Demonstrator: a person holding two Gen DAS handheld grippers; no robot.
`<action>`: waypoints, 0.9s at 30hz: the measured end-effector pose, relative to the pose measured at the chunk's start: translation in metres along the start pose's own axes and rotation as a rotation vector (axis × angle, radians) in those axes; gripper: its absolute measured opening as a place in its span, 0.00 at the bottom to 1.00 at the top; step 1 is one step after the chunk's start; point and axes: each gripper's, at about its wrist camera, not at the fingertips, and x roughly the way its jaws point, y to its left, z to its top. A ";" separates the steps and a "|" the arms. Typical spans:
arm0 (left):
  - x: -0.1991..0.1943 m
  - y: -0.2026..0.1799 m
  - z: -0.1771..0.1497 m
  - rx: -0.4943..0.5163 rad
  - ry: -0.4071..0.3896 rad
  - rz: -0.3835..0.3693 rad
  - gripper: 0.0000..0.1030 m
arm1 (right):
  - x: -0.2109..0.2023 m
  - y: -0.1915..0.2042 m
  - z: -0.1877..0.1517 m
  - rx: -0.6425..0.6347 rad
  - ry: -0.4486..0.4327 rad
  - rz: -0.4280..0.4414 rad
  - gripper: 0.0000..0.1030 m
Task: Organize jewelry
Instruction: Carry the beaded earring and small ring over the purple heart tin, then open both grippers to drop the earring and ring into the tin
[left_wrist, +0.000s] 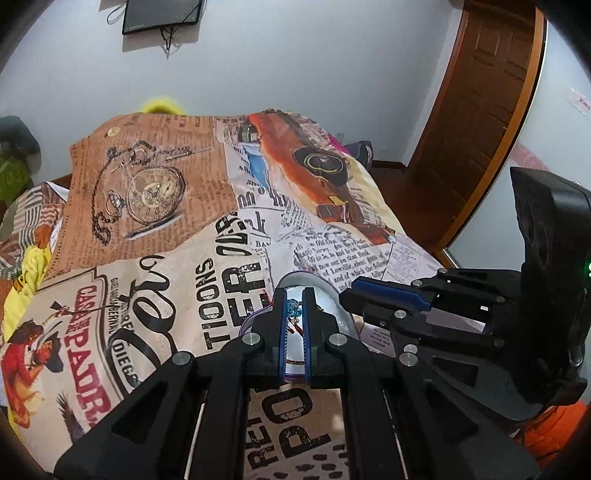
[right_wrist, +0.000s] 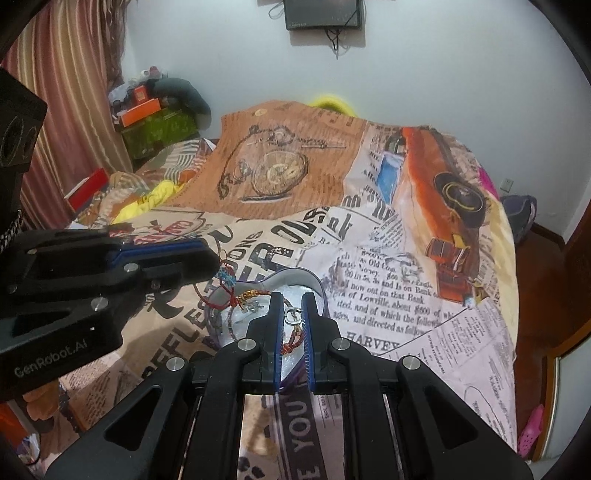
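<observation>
bracelet (right_wrist: 291, 334) between right hand-held gripper (right_wrist: 293, 314) fingers

Left wrist view: low, close above the printed bedspread (left_wrist: 155, 236), facing the far wall. Right wrist view: same heading, just to the right. Shared: heart-shaped box (left_wrist: 314, 284) (right_wrist: 291, 277), bedspread, wall-mounted screen (left_wrist: 162, 14) (right_wrist: 321, 13).

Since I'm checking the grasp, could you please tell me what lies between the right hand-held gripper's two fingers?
In the right wrist view, a silver ring and a reddish beaded bracelet lie between the right hand-held gripper fingers, over the heart-shaped box.
</observation>
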 end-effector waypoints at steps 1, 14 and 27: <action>0.003 0.001 -0.001 -0.002 0.005 0.000 0.05 | 0.003 -0.001 0.000 0.003 0.007 0.003 0.08; 0.029 0.005 -0.014 -0.013 0.080 -0.014 0.05 | 0.023 -0.003 -0.004 -0.004 0.052 0.018 0.08; 0.021 0.009 -0.012 -0.019 0.079 0.029 0.08 | 0.024 -0.002 -0.003 -0.019 0.068 -0.023 0.14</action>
